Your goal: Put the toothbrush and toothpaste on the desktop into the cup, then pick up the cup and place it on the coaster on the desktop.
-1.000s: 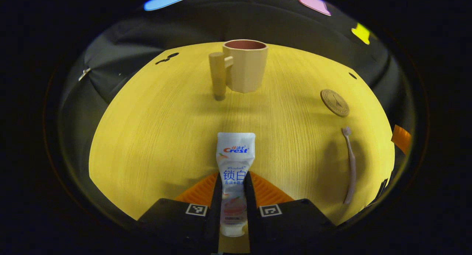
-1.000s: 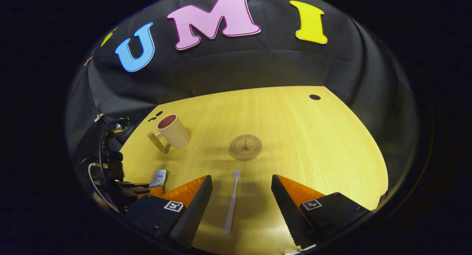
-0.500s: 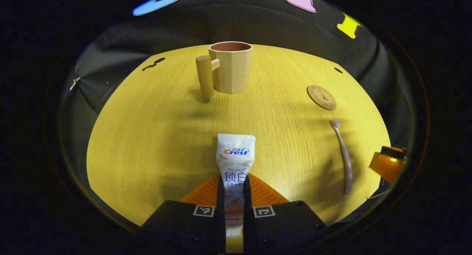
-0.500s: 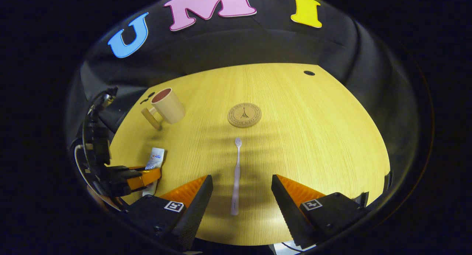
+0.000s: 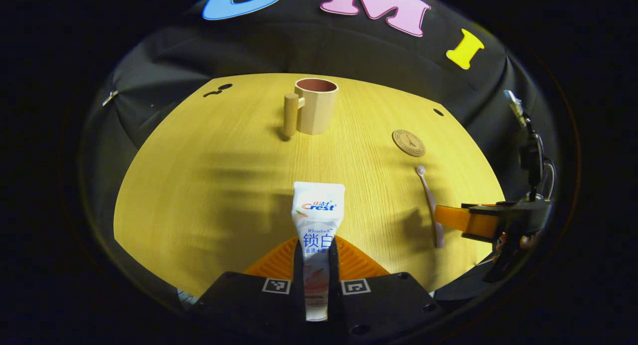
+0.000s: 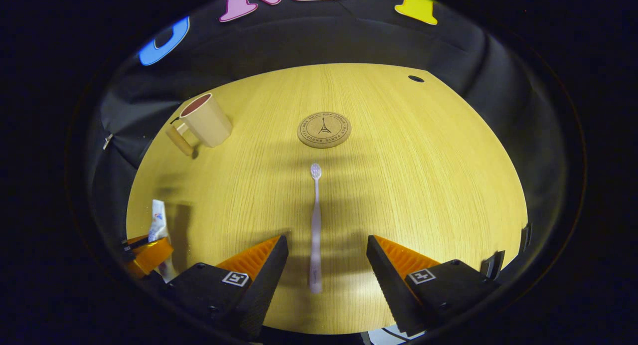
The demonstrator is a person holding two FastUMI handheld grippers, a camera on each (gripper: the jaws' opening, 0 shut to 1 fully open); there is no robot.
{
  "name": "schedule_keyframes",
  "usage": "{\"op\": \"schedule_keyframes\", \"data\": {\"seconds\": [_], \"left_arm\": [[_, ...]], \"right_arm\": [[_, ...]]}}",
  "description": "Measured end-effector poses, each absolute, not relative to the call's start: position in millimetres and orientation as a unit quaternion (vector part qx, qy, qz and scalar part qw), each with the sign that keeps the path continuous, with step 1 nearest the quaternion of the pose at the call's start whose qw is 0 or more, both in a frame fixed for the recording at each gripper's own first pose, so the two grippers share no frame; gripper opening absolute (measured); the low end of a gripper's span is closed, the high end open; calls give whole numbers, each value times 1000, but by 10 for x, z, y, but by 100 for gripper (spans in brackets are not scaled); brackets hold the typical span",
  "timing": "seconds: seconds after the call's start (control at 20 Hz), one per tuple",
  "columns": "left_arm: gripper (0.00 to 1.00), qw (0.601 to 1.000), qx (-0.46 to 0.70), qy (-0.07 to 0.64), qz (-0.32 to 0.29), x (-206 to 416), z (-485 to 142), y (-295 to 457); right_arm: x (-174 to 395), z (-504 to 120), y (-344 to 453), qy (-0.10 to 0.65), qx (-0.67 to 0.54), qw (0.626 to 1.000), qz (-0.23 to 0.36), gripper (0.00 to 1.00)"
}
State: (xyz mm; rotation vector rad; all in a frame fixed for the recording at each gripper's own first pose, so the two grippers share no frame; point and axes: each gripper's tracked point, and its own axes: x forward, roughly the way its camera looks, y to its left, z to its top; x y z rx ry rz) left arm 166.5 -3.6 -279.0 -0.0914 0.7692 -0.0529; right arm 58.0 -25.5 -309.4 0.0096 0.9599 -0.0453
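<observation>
The left gripper (image 5: 317,265) has lifted the toothpaste (image 5: 317,220), pinched between its fingers, off the desktop (image 5: 199,185), the cup (image 5: 314,105) far ahead. The tube looks light and soft; gripping near its cap seems steadiest. The right gripper (image 6: 326,255) stays spread around the thin, stiff toothbrush (image 6: 315,225).

Left gripper view: looks from the near desk (image 5: 199,185) edge toward the booth wall, angled down. Right gripper view: sits to its right, pitched steeper. Both views share the cup (image 5: 315,105), coaster (image 6: 324,129), toothbrush (image 6: 315,220) and toothpaste (image 5: 317,220).
</observation>
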Motion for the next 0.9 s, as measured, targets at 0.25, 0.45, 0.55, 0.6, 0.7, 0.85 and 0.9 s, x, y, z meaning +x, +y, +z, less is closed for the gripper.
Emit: {"op": "schedule_keyframes", "data": {"seconds": [0.25, 0.45, 0.55, 0.6, 0.7, 0.85, 0.9], "left_arm": [[22, 920, -64, 386, -3, 1667, -2843, -49], [22, 917, -74, 391, 6, 1661, -2846, -59], [22, 917, -75, 392, 5, 1659, -2855, -57], [22, 916, -74, 393, 3, 1659, -2850, -61], [22, 916, -68, 394, 0, 1658, -2826, -53], [22, 915, -58, 399, -5, 1649, -2842, -52], [22, 915, -54, 400, -5, 1651, -2841, -42]], "right_arm": [[652, -3236, -236, 483, 6, 875, -28, 97], [690, -3290, -222, 487, -13, 873, -26, 87], [703, -3298, -229, 490, -27, 871, -26, 84], [720, -3297, -212, 492, -27, 870, -27, 79], [711, -3297, -206, 498, -23, 866, -33, 59], [736, -3305, -218, 500, -17, 865, -44, 53], [736, -3304, -213, 503, -16, 863, -45, 33]]}}
